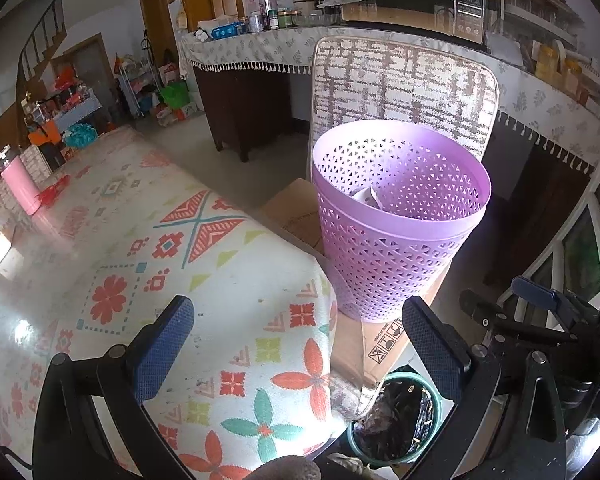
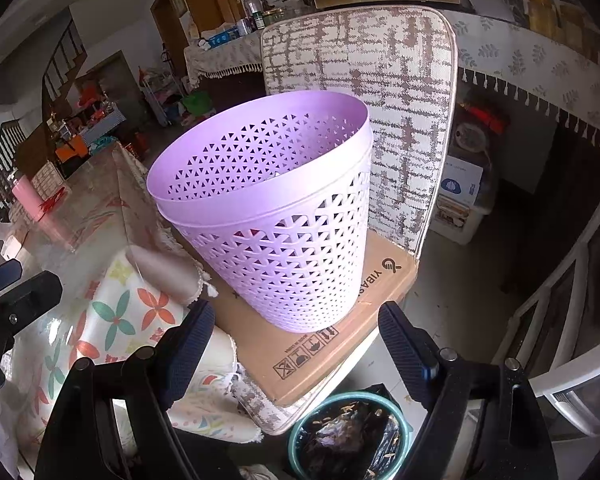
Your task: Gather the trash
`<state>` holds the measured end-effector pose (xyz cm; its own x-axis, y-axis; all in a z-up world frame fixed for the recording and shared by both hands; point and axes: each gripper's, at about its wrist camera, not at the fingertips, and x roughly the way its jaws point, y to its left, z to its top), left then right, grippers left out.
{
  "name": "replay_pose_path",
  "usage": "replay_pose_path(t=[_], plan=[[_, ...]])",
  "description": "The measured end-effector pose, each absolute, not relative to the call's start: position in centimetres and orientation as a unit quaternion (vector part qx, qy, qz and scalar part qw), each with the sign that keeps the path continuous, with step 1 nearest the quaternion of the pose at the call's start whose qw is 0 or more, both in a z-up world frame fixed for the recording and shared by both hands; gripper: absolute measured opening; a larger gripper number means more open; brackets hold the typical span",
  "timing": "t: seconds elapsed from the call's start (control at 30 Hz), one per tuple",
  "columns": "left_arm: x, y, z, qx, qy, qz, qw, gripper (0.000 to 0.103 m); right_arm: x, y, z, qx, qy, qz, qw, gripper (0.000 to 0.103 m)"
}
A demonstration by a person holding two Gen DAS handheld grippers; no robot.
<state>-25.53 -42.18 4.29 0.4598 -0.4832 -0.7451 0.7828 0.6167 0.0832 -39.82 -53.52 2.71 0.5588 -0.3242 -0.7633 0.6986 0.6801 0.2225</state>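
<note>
Left wrist view: the left gripper (image 1: 298, 340) has its jaws spread wide and holds nothing. Between and beyond them lies the corner of the table (image 1: 148, 240), covered by a flower-patterned cloth under a glossy sheet. The purple basket (image 1: 396, 216) stands upright ahead and toward the right jaw, well clear of both jaws, on a flattened cardboard box (image 1: 364, 344) that rests on a chair (image 1: 404, 80) with a woven backrest. Something white (image 1: 366, 196) lies inside the basket; what it is cannot be told. Below the right jaw a green-rimmed bin (image 1: 396, 420) with a dark liner sits on the floor. A pink bottle (image 1: 20, 184) stands far off on the table. The right gripper (image 1: 540, 304) shows at the right edge.

Right wrist view: the right gripper (image 2: 296, 336) is likewise wide open and empty. The purple basket (image 2: 276, 208) fills the middle of the frame, straight ahead of the gap between the jaws, its base just beyond the tips and not touching them. It sits on the cardboard box (image 2: 300, 352), beside the table edge (image 2: 112, 320). The green-rimmed bin (image 2: 348, 436) lies below, between the jaws.
</note>
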Motion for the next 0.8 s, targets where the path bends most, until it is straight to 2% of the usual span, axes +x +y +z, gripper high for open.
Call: replay_pose_path(t=[0.8], plan=[[-25.29,-42.83,3.82,0.213,0.361,-0.384,0.822,0.103,-39.66,-54.01,2.29,0.262,0.362,-0.304,0.841,0.088]])
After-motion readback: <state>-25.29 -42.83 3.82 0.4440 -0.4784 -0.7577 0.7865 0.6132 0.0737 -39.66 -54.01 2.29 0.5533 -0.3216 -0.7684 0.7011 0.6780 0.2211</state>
